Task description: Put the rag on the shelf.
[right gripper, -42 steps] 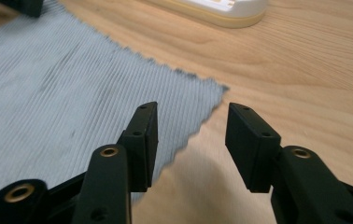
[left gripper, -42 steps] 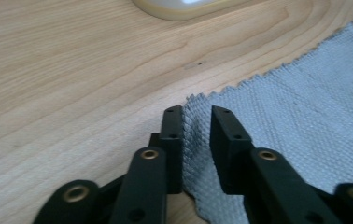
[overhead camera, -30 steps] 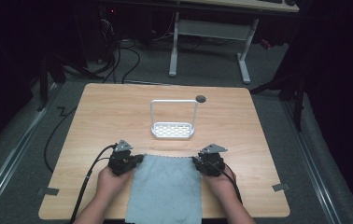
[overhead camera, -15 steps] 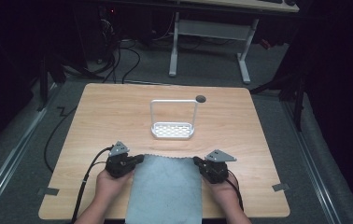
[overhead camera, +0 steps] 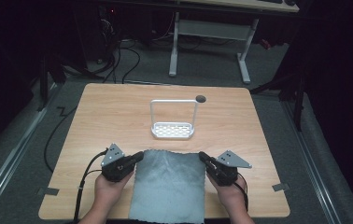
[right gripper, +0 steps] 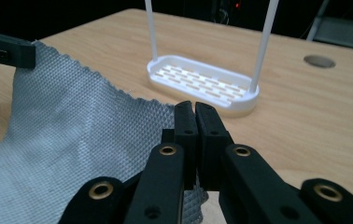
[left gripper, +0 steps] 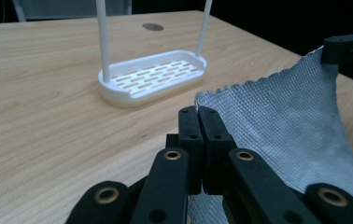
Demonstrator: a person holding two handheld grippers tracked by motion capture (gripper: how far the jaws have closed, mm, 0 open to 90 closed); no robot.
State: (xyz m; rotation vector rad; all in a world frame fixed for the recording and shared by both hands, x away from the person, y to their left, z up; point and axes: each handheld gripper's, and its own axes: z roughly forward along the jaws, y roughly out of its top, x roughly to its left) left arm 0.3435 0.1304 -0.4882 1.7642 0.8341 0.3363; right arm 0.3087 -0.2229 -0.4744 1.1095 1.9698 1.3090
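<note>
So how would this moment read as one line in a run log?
left gripper: shut on grey cloth corner | right gripper: shut on other corner | white rack: untouched

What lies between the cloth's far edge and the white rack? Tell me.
Bare wooden table. In the high view, nothing sits between the cloth and the rack; both claw views show the same empty strip.

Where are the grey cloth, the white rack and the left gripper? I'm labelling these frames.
grey cloth [overhead camera: 167, 186], high view, middle of the fabric.
white rack [overhead camera: 172, 130], high view, its slotted base.
left gripper [left gripper: 197, 112], left gripper view, tips of the jaws shut on the cloth's corner.
</note>
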